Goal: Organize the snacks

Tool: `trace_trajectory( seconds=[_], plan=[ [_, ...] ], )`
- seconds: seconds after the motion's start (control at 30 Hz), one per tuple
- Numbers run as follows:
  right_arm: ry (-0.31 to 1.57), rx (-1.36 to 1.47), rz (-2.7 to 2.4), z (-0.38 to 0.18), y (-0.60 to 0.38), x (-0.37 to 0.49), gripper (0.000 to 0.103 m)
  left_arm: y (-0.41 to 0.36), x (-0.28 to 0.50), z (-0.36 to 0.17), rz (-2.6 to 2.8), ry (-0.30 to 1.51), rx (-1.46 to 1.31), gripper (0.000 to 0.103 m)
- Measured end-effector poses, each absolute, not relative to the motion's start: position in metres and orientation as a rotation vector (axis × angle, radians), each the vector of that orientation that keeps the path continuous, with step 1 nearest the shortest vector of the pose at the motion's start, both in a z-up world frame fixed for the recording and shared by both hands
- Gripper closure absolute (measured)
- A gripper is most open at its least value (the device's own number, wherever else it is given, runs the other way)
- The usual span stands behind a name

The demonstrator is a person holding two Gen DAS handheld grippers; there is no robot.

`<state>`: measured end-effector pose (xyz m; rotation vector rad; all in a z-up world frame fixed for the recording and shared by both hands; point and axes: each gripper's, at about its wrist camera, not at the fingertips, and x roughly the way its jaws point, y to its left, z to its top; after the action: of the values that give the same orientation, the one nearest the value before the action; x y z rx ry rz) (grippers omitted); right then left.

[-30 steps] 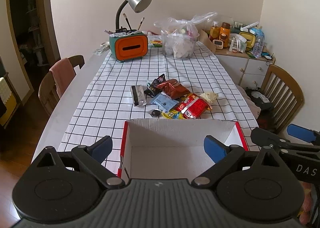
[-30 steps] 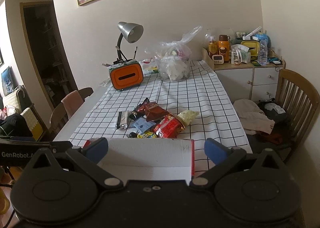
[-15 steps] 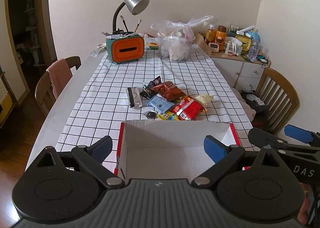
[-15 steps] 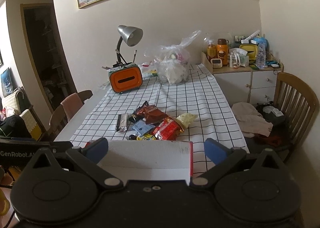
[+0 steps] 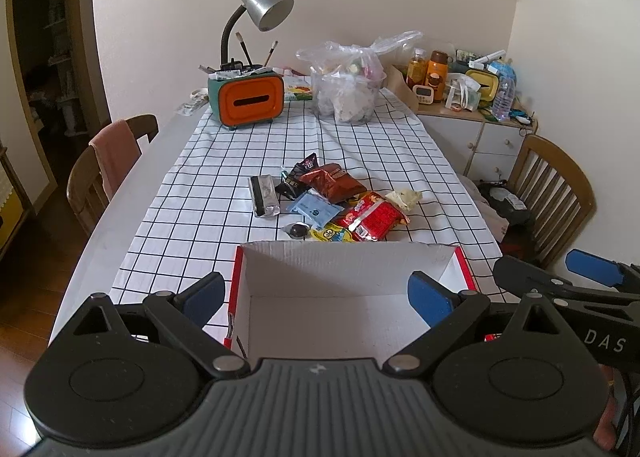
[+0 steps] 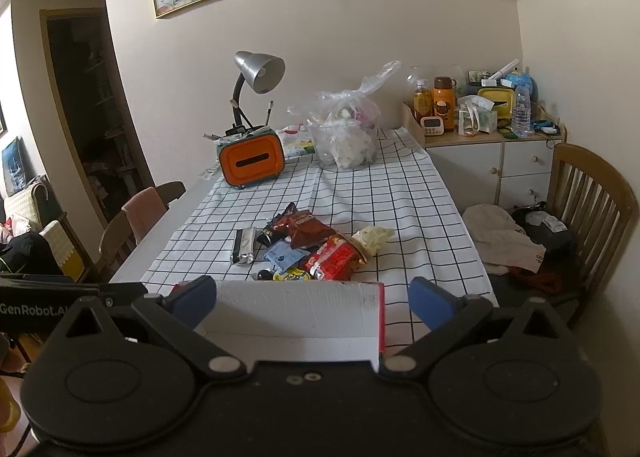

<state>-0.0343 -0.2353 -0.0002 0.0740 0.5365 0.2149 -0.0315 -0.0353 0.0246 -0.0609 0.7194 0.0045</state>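
Note:
A pile of snack packets lies mid-table on the checked cloth: a red bag (image 5: 372, 217) (image 6: 334, 259), a brown bag (image 5: 330, 183), a silver pack (image 5: 262, 196) (image 6: 244, 245), a light blue packet (image 5: 314, 209), a yellow packet (image 5: 330, 235) and a pale bag (image 5: 404, 199). An empty white box with red sides (image 5: 344, 269) (image 6: 296, 305) stands at the near table edge. My left gripper (image 5: 316, 299) is open and empty above the box. My right gripper (image 6: 312, 297) is open and empty, behind the box's right part; it also shows in the left wrist view (image 5: 592, 267).
An orange tissue box (image 5: 250, 101) with a desk lamp (image 5: 264, 11) and a clear bag of items (image 5: 348, 89) stand at the table's far end. Wooden chairs stand left (image 5: 108, 173) and right (image 5: 556, 193). A cluttered cabinet (image 5: 468, 125) is at the back right.
Both grippers have drawn back and up a little, so the snacks and box sit slightly farther off. Nothing was grasped or moved on the table.

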Motion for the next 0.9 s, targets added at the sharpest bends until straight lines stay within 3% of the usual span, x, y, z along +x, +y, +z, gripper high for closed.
trace_trajectory(
  seconds=[0.9],
  plan=[
    [0.555,0.073,0.246,-0.004,-0.250,-0.032,0.000,-0.047,-0.031,0.017,0.031,0.765,-0.048,0.004]
  ],
)
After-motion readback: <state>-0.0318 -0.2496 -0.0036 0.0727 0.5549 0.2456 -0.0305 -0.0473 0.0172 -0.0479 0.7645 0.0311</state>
